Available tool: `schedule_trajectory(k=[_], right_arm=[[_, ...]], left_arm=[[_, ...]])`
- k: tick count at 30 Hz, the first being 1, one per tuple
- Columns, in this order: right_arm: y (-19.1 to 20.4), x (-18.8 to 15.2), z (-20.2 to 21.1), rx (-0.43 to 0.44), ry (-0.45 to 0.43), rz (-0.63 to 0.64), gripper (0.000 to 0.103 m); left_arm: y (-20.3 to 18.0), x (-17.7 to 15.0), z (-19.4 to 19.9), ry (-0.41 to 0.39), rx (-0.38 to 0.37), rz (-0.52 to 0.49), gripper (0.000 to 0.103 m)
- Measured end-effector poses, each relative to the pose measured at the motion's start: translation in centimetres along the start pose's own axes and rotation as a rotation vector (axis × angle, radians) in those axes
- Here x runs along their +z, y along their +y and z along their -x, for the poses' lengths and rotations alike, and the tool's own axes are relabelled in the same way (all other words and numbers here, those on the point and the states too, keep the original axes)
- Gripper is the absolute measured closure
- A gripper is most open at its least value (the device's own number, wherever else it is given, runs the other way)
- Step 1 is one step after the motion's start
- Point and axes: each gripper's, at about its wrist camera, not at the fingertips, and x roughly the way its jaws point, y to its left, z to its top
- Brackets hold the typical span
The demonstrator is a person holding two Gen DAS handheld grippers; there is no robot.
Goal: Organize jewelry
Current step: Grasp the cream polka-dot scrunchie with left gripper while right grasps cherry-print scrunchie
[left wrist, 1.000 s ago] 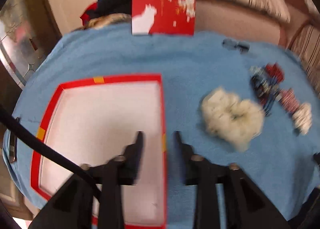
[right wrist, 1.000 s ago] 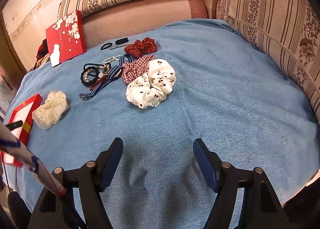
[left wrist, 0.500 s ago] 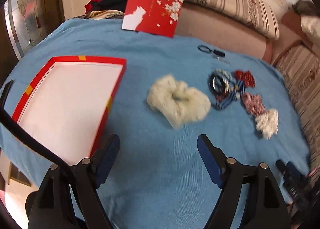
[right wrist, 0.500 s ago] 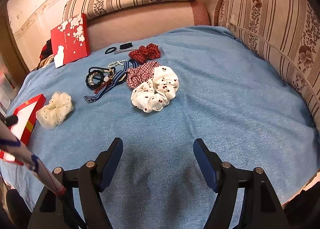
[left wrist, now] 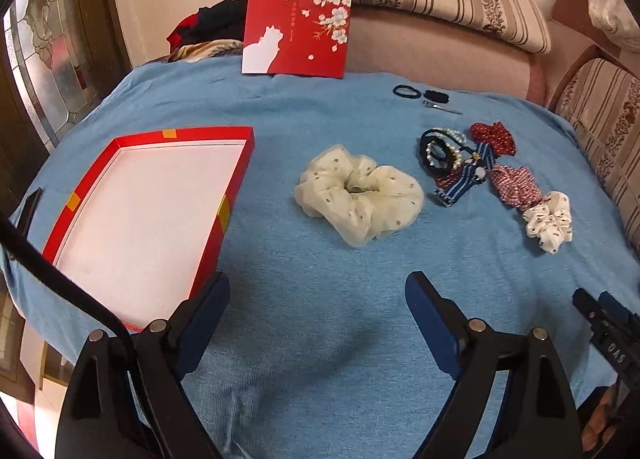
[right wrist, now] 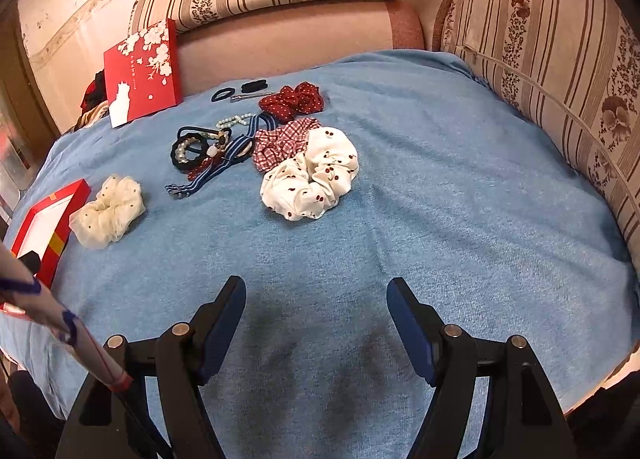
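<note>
**Ana:** Scrunchies first. Where do they lie?

**Ben:** On the blue cloth (left wrist: 320, 339). The cream dotted scrunchie (left wrist: 360, 195) lies by itself, between the red tray (left wrist: 236, 179) and the tangle of other pieces. The tray is beside it but not touching, and its white floor is bare.

**Ana:** And the tangle?

**Ben:** In the right wrist view, a white cherry-print scrunchie (right wrist: 310, 179) touches a red checked scrunchie (right wrist: 280, 141). Behind those sits a red polka-dot scrunchie (right wrist: 292, 99). To their left, black hair ties with pearl beads (right wrist: 192, 149) are knotted up with a blue striped band (right wrist: 224, 163). Farther back are a thin black hair loop (right wrist: 222, 94), a small black clip (right wrist: 254, 86) and a metal hairpin (right wrist: 250, 97).

**Ana:** The tongs?

**Ben:** The left gripper (left wrist: 318, 291) hangs over bare cloth, near the tray's close corner and short of the cream scrunchie. Its jaws have just been spreading and now stand wide, with nothing between them. The right gripper (right wrist: 316, 295) is spread apart too, over bare cloth in front of the cherry-print scrunchie, grasping nothing.

**Ana:** Anything else?

**Ben:** A red lid with white blossoms (left wrist: 298, 31) leans upright against the sofa (left wrist: 432, 51) at the cloth's far edge.
</note>
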Motion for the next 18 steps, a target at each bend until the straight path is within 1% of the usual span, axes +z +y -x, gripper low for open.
schedule_trajectory(k=[2, 6, 14, 16, 18], right_arm=[[-0.4, 0.4, -0.3, -0.004, -0.001, 0.001, 0.026], [-1.2, 1.4, -0.9, -0.006, -0.001, -0.01, 0.023], [-3.0, 4.0, -2.8, 0.0, -0.014, -0.049, 0.019], [-3.4, 4.8, -3.4, 0.008, -0.018, -0.061, 0.017], [-3.7, 5.5, -4.0, 0.005, -0.017, -0.069, 0.016]], left_arm=[[0.0, 0.1, -0.6, 0.005, 0.016, -0.007, 0.014], [0.3, 0.5, -1.9, 0.028, 0.02, -0.012, 0.014], [0.7, 2.3, -5.0, 0.049, 0.045, -0.015, 0.014], [1.1, 2.9, -5.8, 0.058, 0.015, -0.007, 0.014], [1.8, 3.8, -6.7, 0.068, -0.047, 0.017, 0.014]])
